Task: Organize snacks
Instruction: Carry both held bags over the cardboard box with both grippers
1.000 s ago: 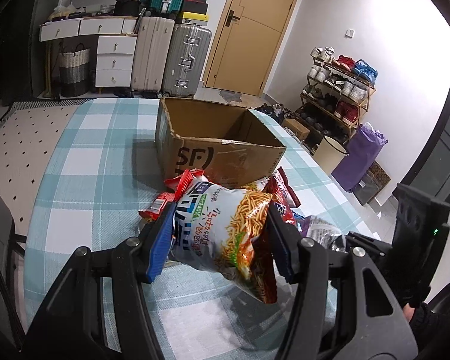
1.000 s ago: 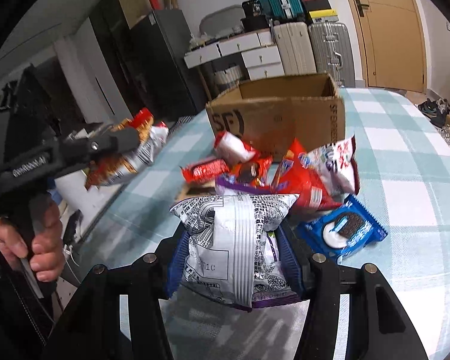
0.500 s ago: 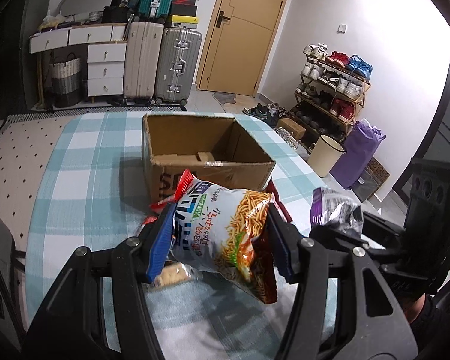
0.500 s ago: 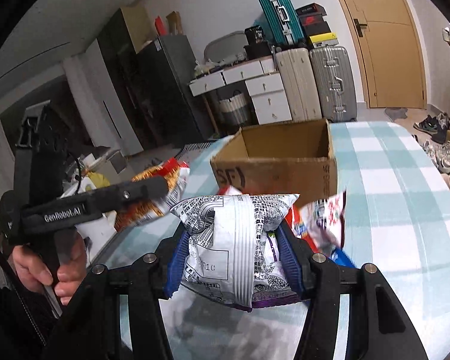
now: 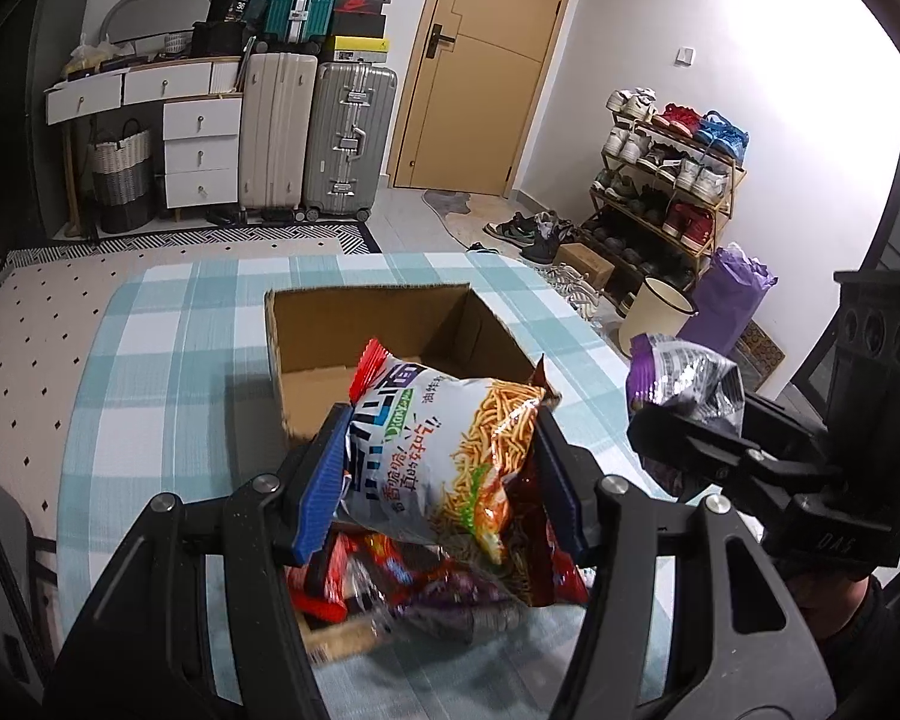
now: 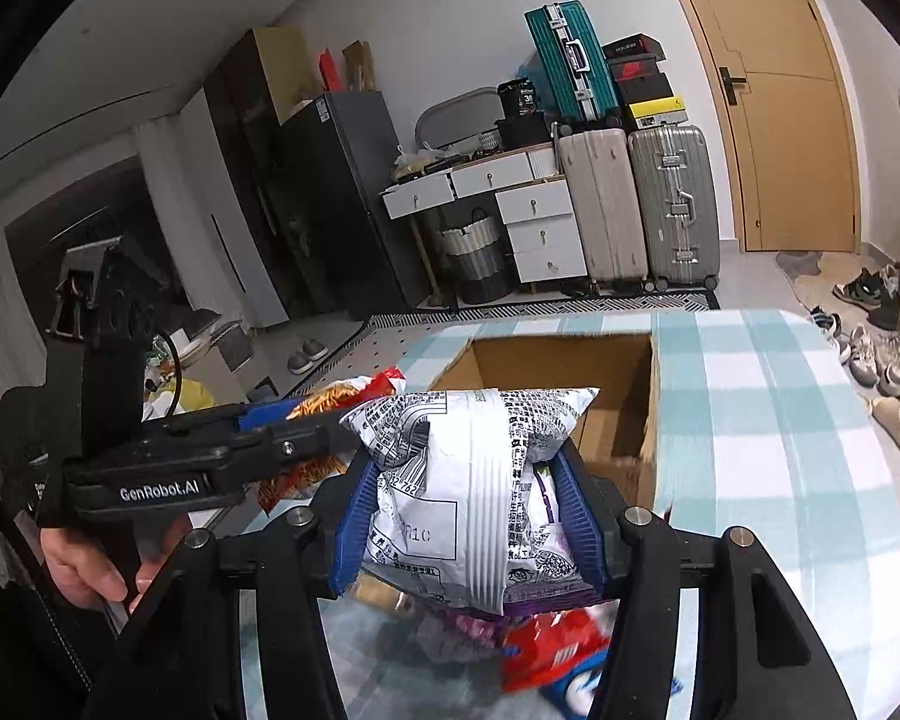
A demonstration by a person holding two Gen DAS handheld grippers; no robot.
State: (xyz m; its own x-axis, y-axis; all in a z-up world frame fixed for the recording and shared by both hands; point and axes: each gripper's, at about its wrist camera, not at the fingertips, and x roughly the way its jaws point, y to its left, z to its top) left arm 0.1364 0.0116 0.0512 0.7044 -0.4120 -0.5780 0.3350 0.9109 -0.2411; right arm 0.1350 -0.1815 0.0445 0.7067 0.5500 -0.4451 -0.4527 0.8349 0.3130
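So both snack bags are up off the bench now and way closer to the cardboard box (image 5: 390,336) than they were a second ago. The noodle-snack bag (image 5: 450,456) is clenched between the blue-padded fingers of the left gripper (image 5: 444,480), hanging right at the near rim of the box, and you can see down into the box from above now, where a moment back you mostly saw its printed side. The silver-and-purple bag (image 6: 480,492) is squeezed in the right gripper (image 6: 468,516), also lifted and sitting just short of the box opening. Both grips look unchanged, bags puffed out between the pads. The leftover snack pile (image 5: 402,588) is down below on the checked bench (image 5: 150,372), blurry under the held bags. My read: pick-up is done, this is the carry, and the drop into the box comes next. Inside looks mostly bare, so it's early days.
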